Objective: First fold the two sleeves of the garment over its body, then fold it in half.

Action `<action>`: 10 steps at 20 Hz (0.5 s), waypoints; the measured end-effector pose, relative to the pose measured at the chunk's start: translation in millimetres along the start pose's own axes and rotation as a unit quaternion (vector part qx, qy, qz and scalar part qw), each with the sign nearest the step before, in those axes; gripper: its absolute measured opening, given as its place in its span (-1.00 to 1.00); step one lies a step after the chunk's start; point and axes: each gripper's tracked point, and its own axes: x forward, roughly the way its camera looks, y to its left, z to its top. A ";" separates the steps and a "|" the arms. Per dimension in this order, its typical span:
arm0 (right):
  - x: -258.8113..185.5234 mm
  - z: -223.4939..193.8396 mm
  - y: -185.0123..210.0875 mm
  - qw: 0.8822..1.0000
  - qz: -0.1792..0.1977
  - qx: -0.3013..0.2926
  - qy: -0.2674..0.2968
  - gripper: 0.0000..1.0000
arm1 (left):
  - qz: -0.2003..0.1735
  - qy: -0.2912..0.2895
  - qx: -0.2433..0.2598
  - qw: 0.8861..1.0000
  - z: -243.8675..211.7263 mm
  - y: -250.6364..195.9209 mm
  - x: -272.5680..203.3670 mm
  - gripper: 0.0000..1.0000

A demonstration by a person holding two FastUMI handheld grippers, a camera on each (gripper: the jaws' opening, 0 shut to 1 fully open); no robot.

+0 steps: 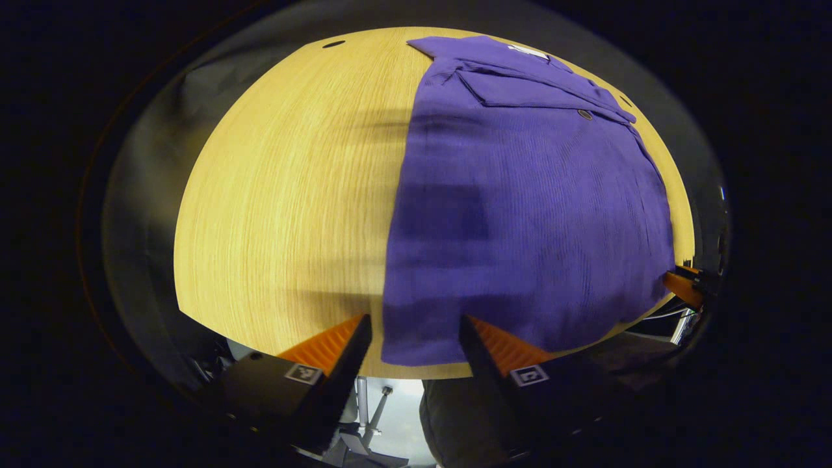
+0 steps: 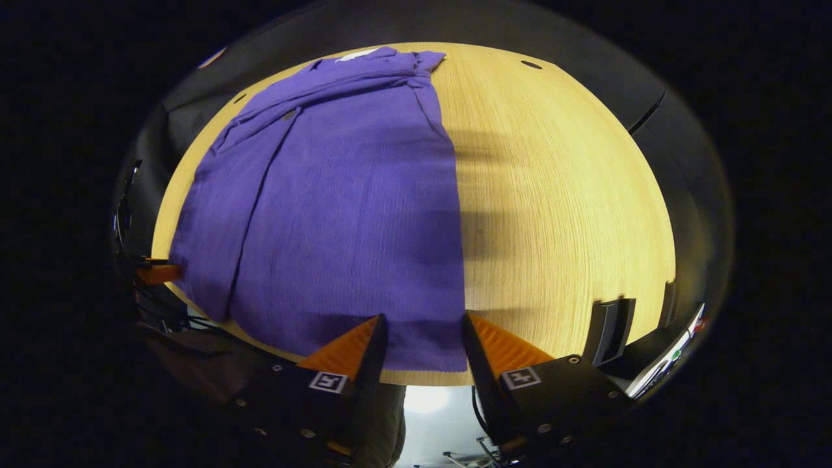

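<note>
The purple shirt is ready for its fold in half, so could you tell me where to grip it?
Grip the purple shirt at its two near hem corners, from the near table edge. Both sleeves look folded in and the hem lies flat there; the left claw and right claw already straddle them, open.

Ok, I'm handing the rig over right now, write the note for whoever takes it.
Left tongs: open, at the near left hem corner of the purple garment, gripping nothing.
Right tongs: open, at the near right hem corner, gripping nothing.
Garment: lies flat on the wooden table, collar at the far edge, hem at the near edge.
Done: both sleeves look folded over the body.
Left: likely grip both hem corners, then fold in half toward the collar.
</note>
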 end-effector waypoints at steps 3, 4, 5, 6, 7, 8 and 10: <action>0.2 1.8 4.5 1.000 0.006 -0.006 0.002 -0.29 | -0.011 0.020 -0.003 1.000 15.9 -11.4 2.7 -0.37; -0.3 1.9 6.0 1.000 0.011 -0.001 0.002 -0.41 | -0.011 0.028 -0.003 1.000 22.9 -10.7 2.8 -0.53; 1.5 5.1 5.8 1.000 0.012 0.017 0.000 -0.63 | -0.019 0.034 -0.006 0.999 17.4 -20.3 4.5 -0.63; 0.9 4.2 8.6 0.999 0.017 0.036 0.002 -0.79 | -0.024 0.043 -0.018 0.999 17.7 -16.7 5.3 -0.63; 1.0 4.2 9.9 0.998 0.026 0.049 0.007 -0.89 | -0.034 0.048 -0.020 0.998 24.0 -18.5 8.2 -0.75; -2.3 3.4 12.6 0.998 0.033 0.059 0.013 -0.92 | -0.034 0.045 -0.021 0.998 23.8 -18.8 -1.1 -0.74; -11.5 12.4 11.5 0.997 0.038 0.074 0.000 -0.94 | -0.040 0.029 -0.013 0.999 31.3 -18.6 -14.2 -0.74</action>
